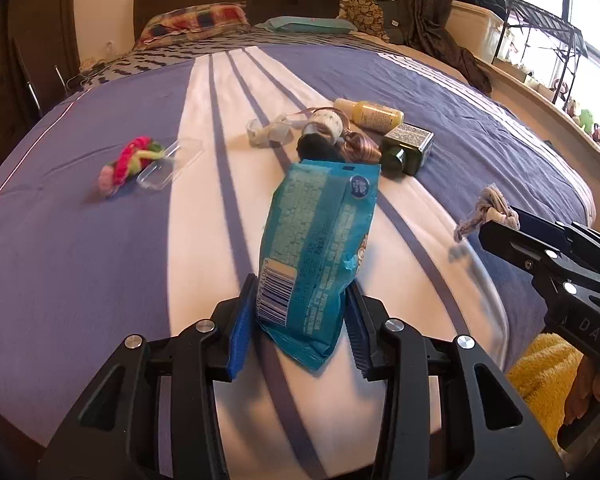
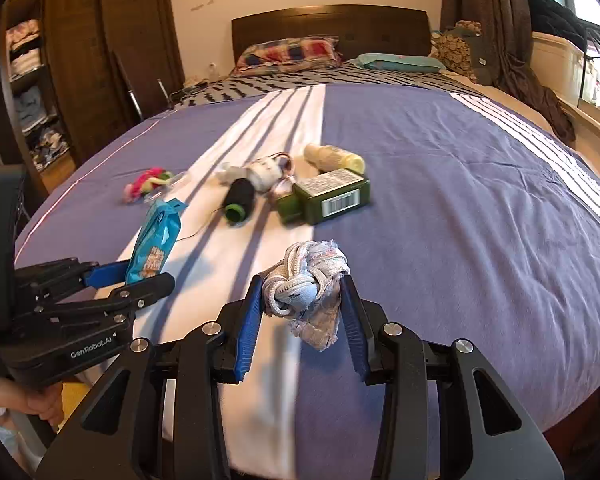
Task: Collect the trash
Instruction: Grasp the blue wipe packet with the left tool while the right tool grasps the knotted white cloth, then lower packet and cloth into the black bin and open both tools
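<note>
Wrapper [image 1: 316, 252]: I am gripping its barcoded lower end between the blue pads of my left gripper [image 1: 300, 320], the rest standing up above the bedspread [image 1: 80, 260]. No earlier view is to hand, so I am reporting only the clamp as it stands. My right gripper [image 2: 302, 312] is closed on a rag [image 2: 308, 280], a knotted bundle of white cord and frayed grey cloth, also lifted clear of the bed.

Risks, as I judge them: the wrapper is thin, glossy, crinkled film, held near one edge only; it may be slipping out if I swing quickly. The rag is soft and lumpy, with a loose tail hanging below the pads, which could be snagging on the cover or working free.

Beyond the jaws, things are lying in a cluster mid-bed: a black thread spool [image 2: 239, 198] with a green end, a squat green bottle [image 2: 324, 198] with a white label, a pale yellow bottle [image 2: 334, 156], coiled ribbon [image 1: 360, 146]. A pink knitted piece [image 1: 130, 160] is lying apart.
</note>
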Demonstrator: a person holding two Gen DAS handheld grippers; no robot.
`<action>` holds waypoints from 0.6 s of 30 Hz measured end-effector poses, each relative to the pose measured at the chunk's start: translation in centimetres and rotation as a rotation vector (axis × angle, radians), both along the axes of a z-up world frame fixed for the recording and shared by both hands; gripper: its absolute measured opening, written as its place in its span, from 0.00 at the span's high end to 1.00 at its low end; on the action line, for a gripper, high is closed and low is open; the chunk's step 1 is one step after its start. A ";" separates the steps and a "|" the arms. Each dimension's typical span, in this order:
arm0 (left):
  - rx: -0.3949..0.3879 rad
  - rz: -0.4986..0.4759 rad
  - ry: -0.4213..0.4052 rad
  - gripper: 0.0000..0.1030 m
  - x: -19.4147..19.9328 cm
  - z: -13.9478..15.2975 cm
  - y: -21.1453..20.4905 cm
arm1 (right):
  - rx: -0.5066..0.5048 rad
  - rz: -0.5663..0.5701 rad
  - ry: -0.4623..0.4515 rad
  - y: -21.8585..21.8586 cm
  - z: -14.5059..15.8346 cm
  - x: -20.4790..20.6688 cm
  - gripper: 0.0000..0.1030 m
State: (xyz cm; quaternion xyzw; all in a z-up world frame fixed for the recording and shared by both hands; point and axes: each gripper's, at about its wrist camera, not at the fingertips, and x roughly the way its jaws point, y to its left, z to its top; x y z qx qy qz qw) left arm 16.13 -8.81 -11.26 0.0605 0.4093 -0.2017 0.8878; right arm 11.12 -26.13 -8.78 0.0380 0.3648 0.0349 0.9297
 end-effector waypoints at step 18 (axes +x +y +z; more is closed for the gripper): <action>-0.079 0.050 -0.012 0.65 -9.9 0.5 4.0 | 0.022 0.049 -0.006 2.4 0.4 -7.7 0.62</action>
